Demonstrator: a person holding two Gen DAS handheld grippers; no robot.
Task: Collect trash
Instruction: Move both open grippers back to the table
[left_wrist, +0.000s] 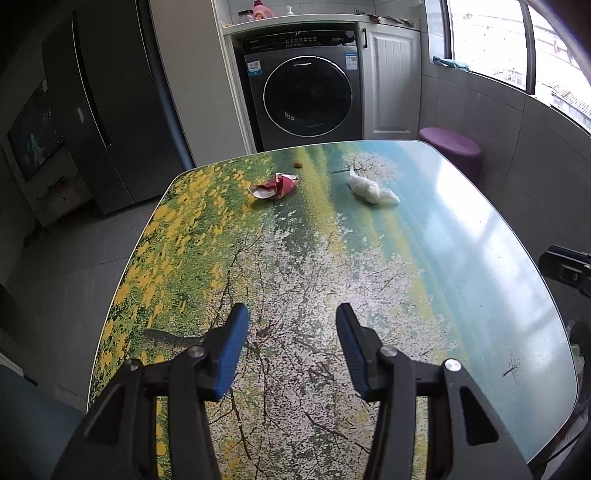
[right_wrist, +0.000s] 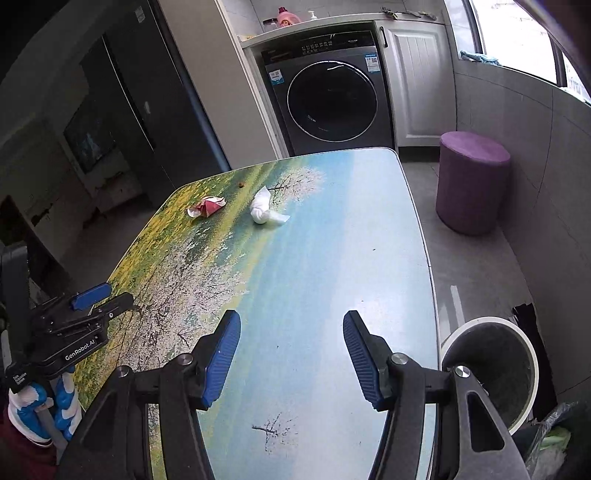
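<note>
A crumpled red and white wrapper lies at the far left of the landscape-printed table. A twisted white tissue lies to its right, and a small brown crumb sits behind them. All three show in the right wrist view: wrapper, tissue, crumb. My left gripper is open and empty above the table's near end, far from the trash. My right gripper is open and empty above the near right part of the table. The left gripper also shows in the right wrist view.
A round white-rimmed bin stands on the floor by the table's near right corner. A purple stool stands beyond the table's right edge. A washing machine and white cabinet are behind the table. A dark fridge is at left.
</note>
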